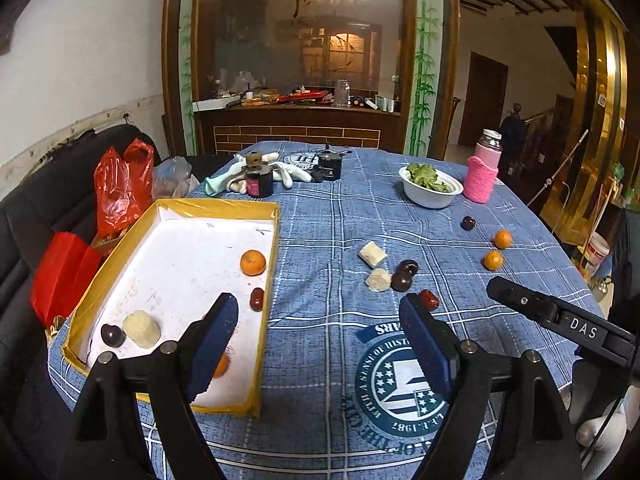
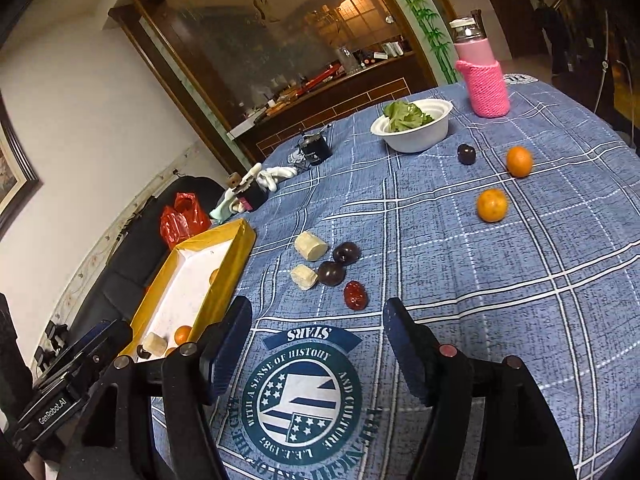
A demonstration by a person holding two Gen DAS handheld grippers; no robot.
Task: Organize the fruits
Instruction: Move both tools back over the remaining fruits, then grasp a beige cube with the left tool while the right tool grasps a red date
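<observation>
A yellow-rimmed box [image 1: 176, 203] with a white floor lies at the left on the blue cloth. It holds an orange [image 1: 253, 262], a red date [image 1: 257, 299], a pale chunk [image 1: 141, 329], a dark plum [image 1: 113, 335] and a second orange half hidden by a finger. On the cloth lie two pale chunks [image 2: 310, 245], two plums [image 2: 331, 273], a red date [image 2: 355, 295], a lone plum [image 2: 466, 154] and two oranges [image 2: 492, 205]. My left gripper [image 1: 318, 300] hangs open over the box's right wall, empty. My right gripper [image 2: 318, 306] is open and empty, just short of the date.
A white bowl of greens [image 1: 430, 190] and a pink-sleeved bottle [image 1: 484, 172] stand at the back right. Black jars [image 1: 259, 182] and white gloves [image 1: 290, 172] sit at the back. A red bag [image 1: 120, 188] lies on the dark sofa to the left.
</observation>
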